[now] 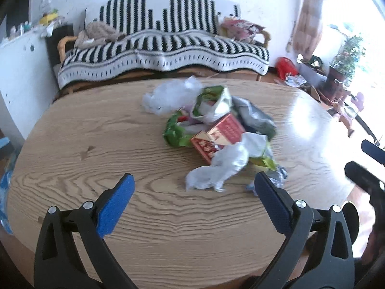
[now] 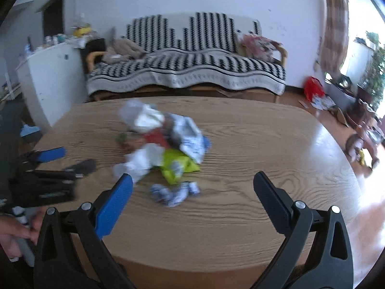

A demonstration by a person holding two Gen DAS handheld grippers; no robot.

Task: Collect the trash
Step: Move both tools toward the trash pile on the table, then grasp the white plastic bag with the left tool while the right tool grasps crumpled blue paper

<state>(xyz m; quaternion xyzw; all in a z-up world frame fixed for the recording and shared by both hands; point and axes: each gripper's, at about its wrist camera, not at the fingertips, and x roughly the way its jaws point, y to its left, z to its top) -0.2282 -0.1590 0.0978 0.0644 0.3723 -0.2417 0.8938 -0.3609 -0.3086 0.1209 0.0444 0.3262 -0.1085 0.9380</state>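
Trash [image 1: 211, 130] is sitting in a loose heap near the middle of the oval wooden table [image 1: 96, 144], and both tools are lining up on it from the near edge. In the left wrist view the left gripper [image 1: 193, 193] is hovering wide open and empty above the tabletop, with a twisted white plastic bag [image 1: 216, 171] lying just ahead between its blue pads and a red carton [image 1: 216, 134] behind that. From the right wrist view the right gripper [image 2: 192, 191] is also spread wide with nothing in it, angled down toward a small crumpled blue-and-white wrapper [image 2: 175, 192] lying apart from the heap, just in front of a yellow-green packet [image 2: 178, 163].

My read: the sensible opening is picking off those outlying pieces first. Thin film is going to slide and spring back, so each tool is wanting to come in low, straddle a bunched fold rather than a flat edge, and close fully before lifting. Both views are blurred, so finer detail in the pile is hard to make out.
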